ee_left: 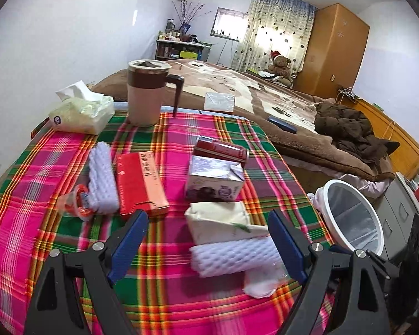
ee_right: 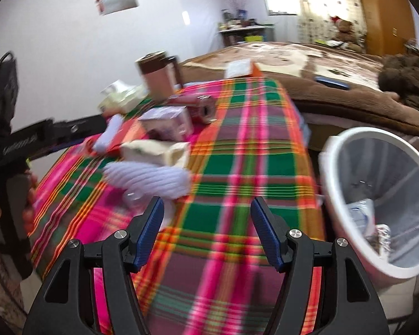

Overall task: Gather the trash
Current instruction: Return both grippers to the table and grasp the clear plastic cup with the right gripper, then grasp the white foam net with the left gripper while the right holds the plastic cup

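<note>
Left gripper point(ee_left: 208, 227) stood wide, empty, above foam point(ee_left: 231, 256) and carton point(ee_left: 220, 223). Right gripper point(ee_right: 206, 215) also wide, nothing between the pads, over bare cloth point(ee_right: 237, 167).

Risk: wide jaws could take foam and carton together, or snag the cloth.

Bin point(ee_left: 352, 217) at 3 o'clock off the table edge. Mug point(ee_left: 146, 92) at 11, tissues point(ee_left: 81, 113) at 10, red box point(ee_left: 141, 184) at 10; milk box point(ee_left: 213, 181) at 12, crowding the carton.

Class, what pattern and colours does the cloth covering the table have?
The tablecloth is plaid: pink, green and red with yellow-orange lines, sharpest in the left wrist view.
</note>
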